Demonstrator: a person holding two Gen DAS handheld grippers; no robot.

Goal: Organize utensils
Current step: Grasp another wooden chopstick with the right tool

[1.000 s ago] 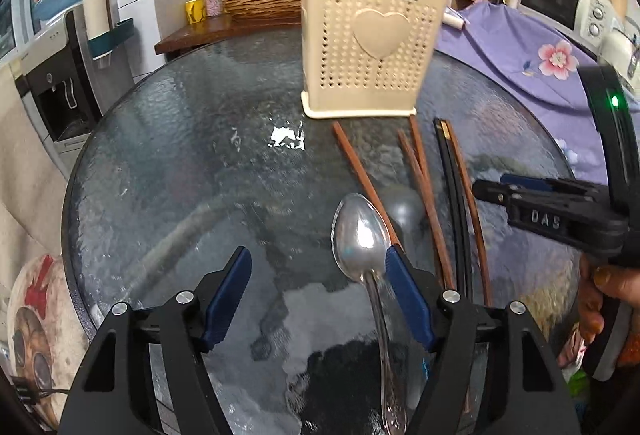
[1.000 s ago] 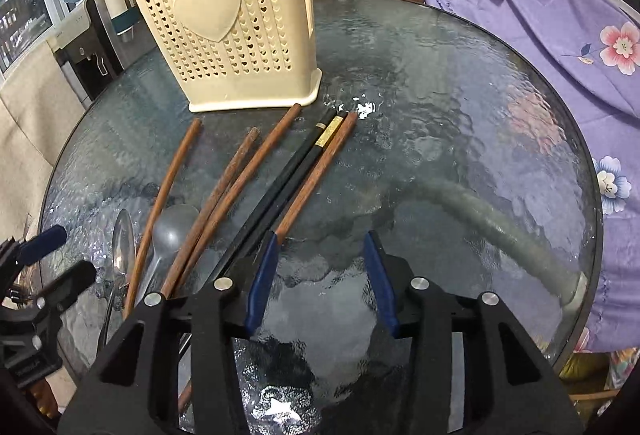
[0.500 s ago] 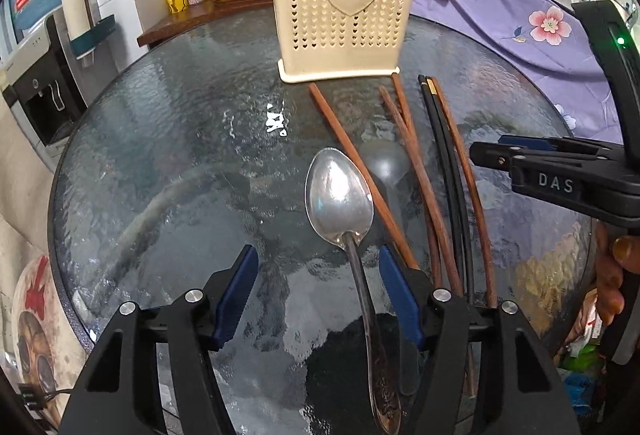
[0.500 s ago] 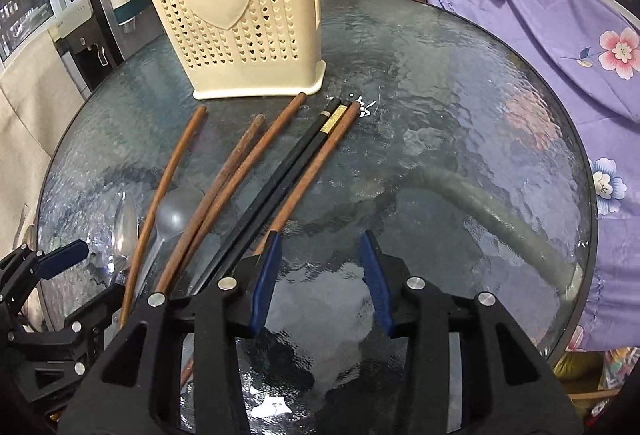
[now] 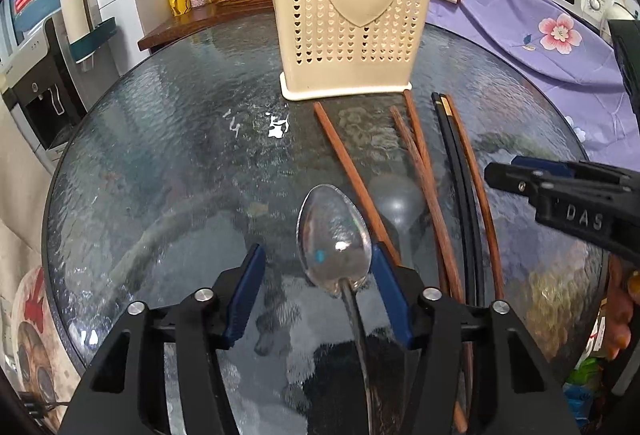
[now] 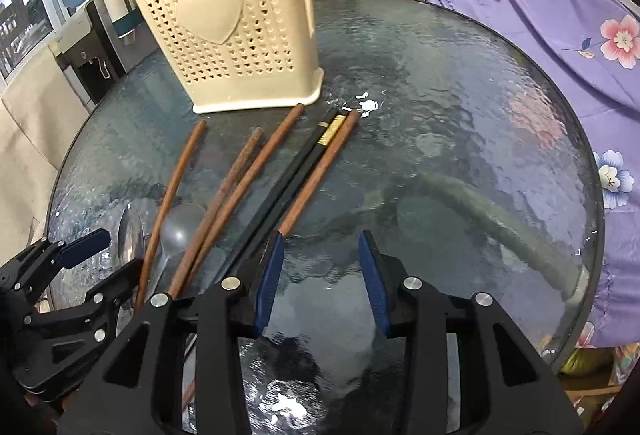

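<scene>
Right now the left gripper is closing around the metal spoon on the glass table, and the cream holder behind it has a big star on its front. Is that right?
Not quite: the cream holder carries a raised heart, not a star, as the left wrist view shows. The rest stands: the left gripper is closing around the metal spoon lying on the glass table.

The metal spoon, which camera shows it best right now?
The left wrist view: the metal spoon lies bowl-up, near and centred. The right wrist view shows only a sliver of its bowl at the left edge, behind the left gripper.
</scene>
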